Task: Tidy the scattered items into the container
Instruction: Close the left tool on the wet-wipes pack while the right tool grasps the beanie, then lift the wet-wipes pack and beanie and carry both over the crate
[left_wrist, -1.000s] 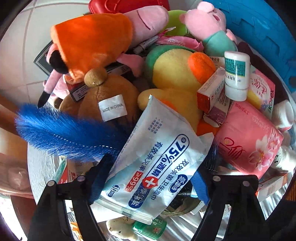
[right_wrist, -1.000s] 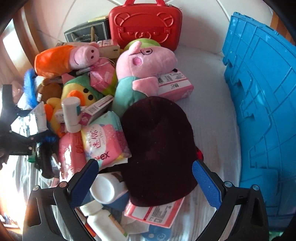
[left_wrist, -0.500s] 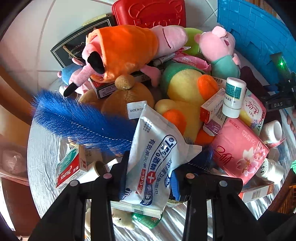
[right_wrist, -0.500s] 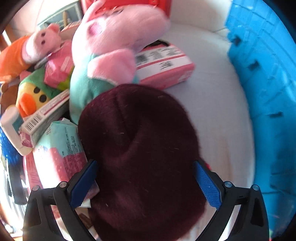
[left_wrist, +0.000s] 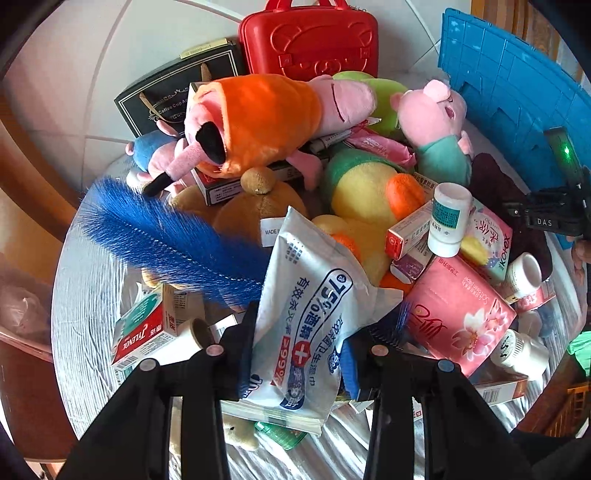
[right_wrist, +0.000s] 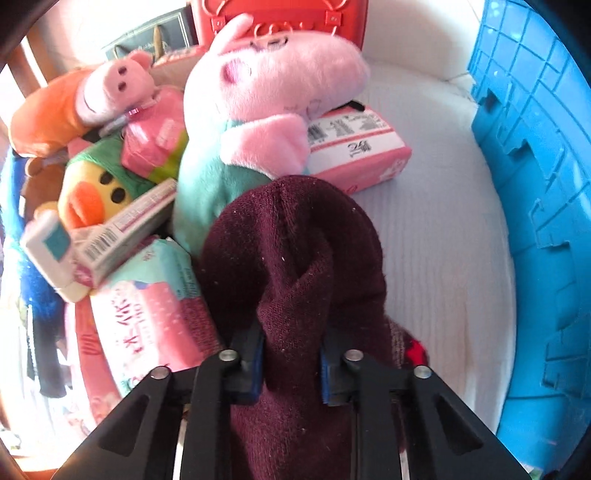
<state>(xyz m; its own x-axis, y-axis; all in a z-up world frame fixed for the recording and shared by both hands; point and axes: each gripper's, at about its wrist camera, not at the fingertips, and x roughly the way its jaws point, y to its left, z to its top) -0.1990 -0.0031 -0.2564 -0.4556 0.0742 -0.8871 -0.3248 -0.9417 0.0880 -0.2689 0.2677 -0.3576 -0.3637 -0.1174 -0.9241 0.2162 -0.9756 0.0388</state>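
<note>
A white alcohol-wipes packet (left_wrist: 314, 306) stands tilted between the blue pads of my left gripper (left_wrist: 299, 350), which is shut on it and holds it above the pile. In the right wrist view a dark maroon knit hat (right_wrist: 295, 236) lies beside the pile. My right gripper (right_wrist: 291, 363) is closing, and its pads pinch a bunched fold of the hat. The blue plastic crate (right_wrist: 535, 184) stands on its right, and it also shows at the far right in the left wrist view (left_wrist: 509, 92).
Piled on the white cloth are an orange-dressed pig plush (left_wrist: 258, 118), a teal-shirted pig plush (right_wrist: 266, 110), a yellow duck plush (left_wrist: 369, 192), a blue feathery brush (left_wrist: 166, 236), pink tissue packs (left_wrist: 454, 321), medicine boxes and bottles. A red case (left_wrist: 310, 37) stands behind.
My left gripper closed on the wipes packet and lifted it a little. My right gripper came down over the maroon hat and went from wide open to pinching a fold of it.
</note>
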